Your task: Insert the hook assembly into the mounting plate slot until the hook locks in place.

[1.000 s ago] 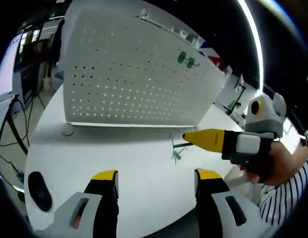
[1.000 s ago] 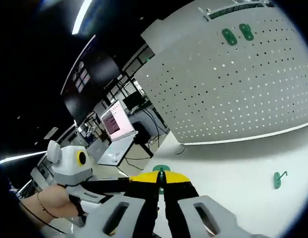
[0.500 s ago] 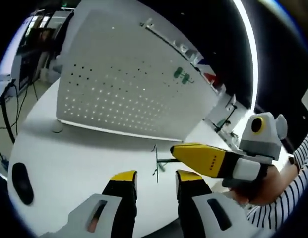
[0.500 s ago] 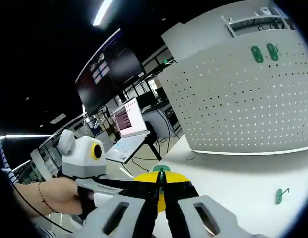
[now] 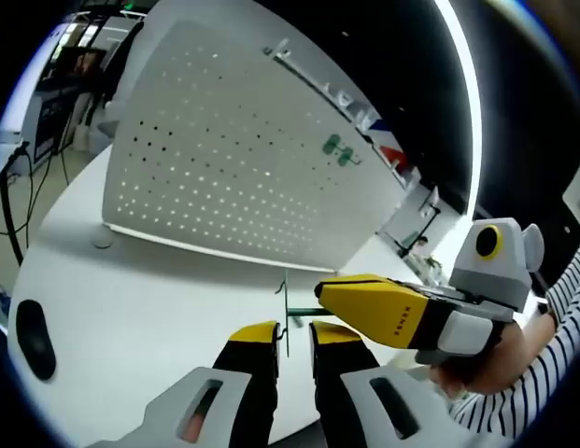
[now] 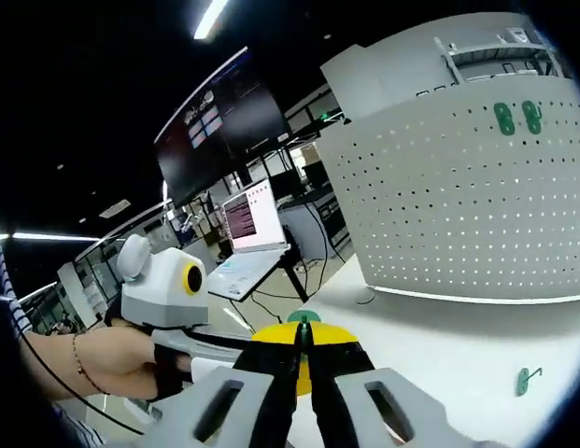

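Observation:
The hook assembly [image 5: 285, 313], a thin green plate on a dark stem, hangs above the white table. My right gripper [image 5: 323, 299] comes in from the right and is shut on its stem. My left gripper [image 5: 292, 334] has its yellow tips close on either side of the plate's lower part, with a narrow gap still showing. In the right gripper view my right gripper [image 6: 304, 332] pinches the green hook [image 6: 304, 320], and a hand holds the left gripper's white body [image 6: 161, 303] at the left. The perforated mounting plate [image 5: 233, 168] stands upright behind, also seen as the mounting plate [image 6: 476, 215].
Two green hooks [image 5: 337, 149] hang on the board, seen again as green hooks [image 6: 516, 117]. Another green hook [image 6: 523, 380] lies on the table [image 5: 140, 299]. A black mouse [image 5: 31, 334] sits at the left edge. A laptop [image 6: 252, 219] and a wall screen [image 6: 210, 121] stand beyond.
My left gripper's jaws have narrowed from wide open to nearly closed around the hook's plate. The right gripper and hook have come closer to the left gripper.

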### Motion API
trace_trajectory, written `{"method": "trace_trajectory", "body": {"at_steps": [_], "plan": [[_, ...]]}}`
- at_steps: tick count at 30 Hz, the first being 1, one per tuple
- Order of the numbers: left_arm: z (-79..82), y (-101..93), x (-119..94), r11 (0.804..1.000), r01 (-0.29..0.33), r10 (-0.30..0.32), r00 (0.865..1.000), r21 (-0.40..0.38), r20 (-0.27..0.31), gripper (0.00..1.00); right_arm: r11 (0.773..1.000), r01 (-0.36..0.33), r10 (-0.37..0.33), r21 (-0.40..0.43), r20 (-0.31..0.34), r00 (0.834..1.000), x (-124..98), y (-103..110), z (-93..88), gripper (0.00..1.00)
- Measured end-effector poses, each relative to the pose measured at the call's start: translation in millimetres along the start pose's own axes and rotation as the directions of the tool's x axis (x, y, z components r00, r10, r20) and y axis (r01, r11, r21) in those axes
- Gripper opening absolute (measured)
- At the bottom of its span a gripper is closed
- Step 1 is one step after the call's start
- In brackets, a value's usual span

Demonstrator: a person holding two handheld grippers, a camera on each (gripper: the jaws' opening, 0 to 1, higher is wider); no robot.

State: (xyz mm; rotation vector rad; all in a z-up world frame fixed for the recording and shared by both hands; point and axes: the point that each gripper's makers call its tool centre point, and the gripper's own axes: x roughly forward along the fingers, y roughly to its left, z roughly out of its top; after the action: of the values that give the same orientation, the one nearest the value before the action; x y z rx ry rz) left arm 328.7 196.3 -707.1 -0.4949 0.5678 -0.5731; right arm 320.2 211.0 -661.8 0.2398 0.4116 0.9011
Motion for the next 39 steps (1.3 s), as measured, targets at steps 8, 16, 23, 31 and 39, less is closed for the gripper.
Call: {"method": "trace_trajectory", "body": {"at_steps": [8,16,23,31,39], "plan": [[1.5,1.5,-5.1,1.000,-0.008,0.009,1.000,-0.012,0.013,0.04,1.000,-0.011,0.011,-0.020,0.006,1.000,-1.5,6.2,1.9,0.00],[-2.5,-3.5,-7.0,1.000,0.002,-0.001,1.000,-0.025,0.020,0.03,1.000,-0.012,0.012,-0.025,0.004,1.000,-4.0,7.4,-0.3,0.00],[-0.3,-6.6,-7.8,1.000,-0.011,0.011,1.000,0.006,0.029,0.01,1.000,-0.002,0.003,0.027,-0.011,1.000,-3.9,3.4,0.6,0.03],[8.6,-3.1,-10.4,0.998,-0.035,0.033,0.998,0.048,0.045,0.01,0.996,-0.025,0.022,0.090,0.030,0.999,-13.9,-1.2,20.1,0.10],[18.6,-5.5,-9.3,0.987,-0.065,0.053,0.995,0.146,0.080,0.01,0.994,-0.057,0.055,0.091,0.017,0.998,-17.8,-2.2,24.5,0.11]]}}
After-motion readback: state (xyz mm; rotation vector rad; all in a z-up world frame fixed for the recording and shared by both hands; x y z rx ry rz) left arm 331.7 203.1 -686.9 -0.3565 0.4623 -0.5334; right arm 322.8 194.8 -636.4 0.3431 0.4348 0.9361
